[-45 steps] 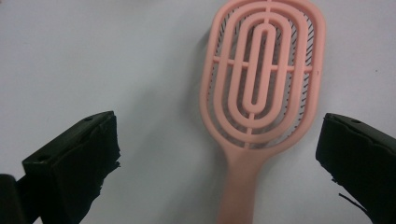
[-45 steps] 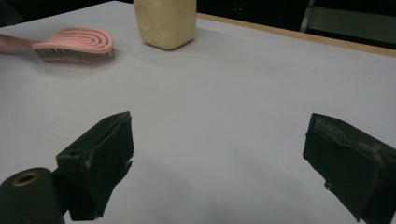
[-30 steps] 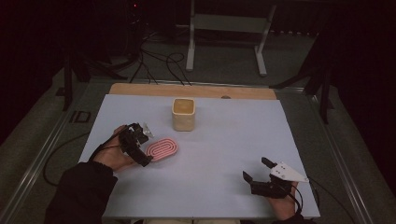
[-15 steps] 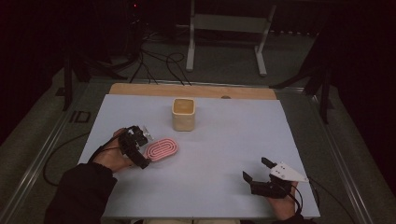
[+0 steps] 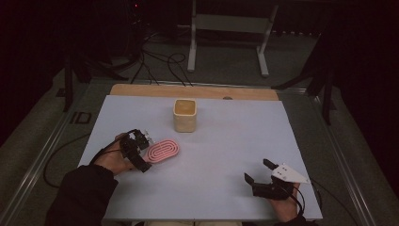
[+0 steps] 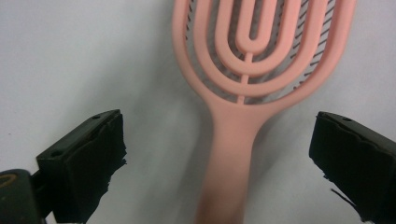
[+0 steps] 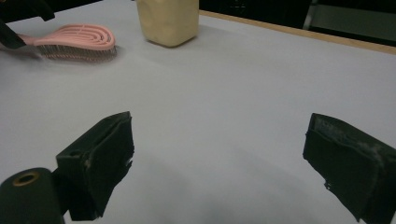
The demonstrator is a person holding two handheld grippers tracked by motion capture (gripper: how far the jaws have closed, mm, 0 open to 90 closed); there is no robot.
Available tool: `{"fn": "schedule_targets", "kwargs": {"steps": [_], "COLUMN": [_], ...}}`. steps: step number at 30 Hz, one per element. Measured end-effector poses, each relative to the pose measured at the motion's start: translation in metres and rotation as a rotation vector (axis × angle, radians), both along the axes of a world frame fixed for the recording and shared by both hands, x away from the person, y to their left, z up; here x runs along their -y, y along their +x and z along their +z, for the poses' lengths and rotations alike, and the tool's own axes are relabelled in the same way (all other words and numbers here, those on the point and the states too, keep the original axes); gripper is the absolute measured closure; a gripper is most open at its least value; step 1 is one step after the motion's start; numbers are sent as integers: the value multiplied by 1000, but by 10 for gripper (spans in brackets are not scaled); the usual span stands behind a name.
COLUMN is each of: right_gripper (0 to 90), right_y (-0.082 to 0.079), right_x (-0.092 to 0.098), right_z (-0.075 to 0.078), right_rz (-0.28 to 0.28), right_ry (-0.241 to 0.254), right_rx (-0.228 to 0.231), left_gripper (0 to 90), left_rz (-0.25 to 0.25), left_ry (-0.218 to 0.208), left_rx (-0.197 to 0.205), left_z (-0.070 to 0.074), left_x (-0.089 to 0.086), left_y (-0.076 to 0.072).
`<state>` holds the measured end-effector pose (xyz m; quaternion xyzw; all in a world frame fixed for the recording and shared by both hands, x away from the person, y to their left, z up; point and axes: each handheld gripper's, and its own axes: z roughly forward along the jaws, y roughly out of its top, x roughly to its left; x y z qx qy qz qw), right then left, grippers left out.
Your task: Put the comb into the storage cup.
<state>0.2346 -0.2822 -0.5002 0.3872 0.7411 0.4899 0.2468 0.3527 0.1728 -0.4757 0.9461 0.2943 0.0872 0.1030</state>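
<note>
- Right gripper (image 5: pixel 258 172): nearest item, at the near right of the table (image 5: pixel 282 141). It rests low over the white surface with a grey plate on top and a cable trailing toward the near edge. Its jaws stand wide apart with nothing between them; in the right gripper view (image 7: pixel 219 158) only bare table lies between the two black jaws.
- Right hand (image 5: pixel 284 207): holds that gripper from behind, at the near edge.
- Left hand (image 5: pixel 113 157): comes in from the near left with a dark sleeve and holds the left gripper.
- Left gripper (image 5: pixel 143 150): at the near left of the table, pointing right and slightly far, toward the brush. Its jaws stand apart, one on each side of the brush handle. They have just been closing a little. In the left gripper view (image 6: pixel 217 149) there is a clear gap between each jaw and the handle, so the handle is between the jaws but not clamped.
- Brush (image 5: pixel 162 150): pink, with an oval slotted head. It lies on the table at the left, bristles down, as the right gripper view (image 7: pixel 77 39) shows. The handle points toward the left gripper and the head lies to the right of it. In the left gripper view (image 6: pixel 243 70) the handle runs up the middle, slightly blurred at its near end.
- Box (image 5: pixel 185 115): pale, open-topped and upright. It stands beyond the brush, near the table's middle and toward the far edge, close to the brush head but apart from it.
- Wood strip (image 5: pixel 197 92): runs along the far edge of the table.
</note>
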Motion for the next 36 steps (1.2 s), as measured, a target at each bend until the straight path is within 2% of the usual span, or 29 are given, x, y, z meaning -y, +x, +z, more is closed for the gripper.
{"fn": "schedule_targets", "kwargs": {"steps": [4,8,10,14,18,20,21,26,32,36], "right_gripper": [85,85,85,85,85,85,85,85,85,85], "right_y": [0,0,0,0,0,0,0,1,0,1], "right_x": [0,0,0,0,0,0,0,0,0,0], "right_z": [0,0,0,0,0,0,0,0,0,0], "right_rz": [-1,0,0,0,-1,-2,-2,-3,-3,-3], "right_ry": [-2,-2,-3,-4,-4,-7,-7,-7,-9,-8], "right_rx": [0,-1,-1,-1,-1,-3,-3,-3,-5,-4], "left_gripper": [87,179,260,420,514,556,576,626,642,681], "left_rz": [-6,-29,-37,-46,-43,-42,-29,-14,-3,5], "left_ry": [3,13,20,11,12,15,12,5,-10,-6], "left_rx": [-20,-29,-23,-65,-95,-98,-106,-123,-138,-144], "left_z": [-2,-4,-4,-5,-7,-7,-8,-9,-11,-11], "left_x": [1,3,2,1,0,0,0,-1,1,1], "left_y": [-1,-3,-3,-2,0,0,1,3,6,6]}}
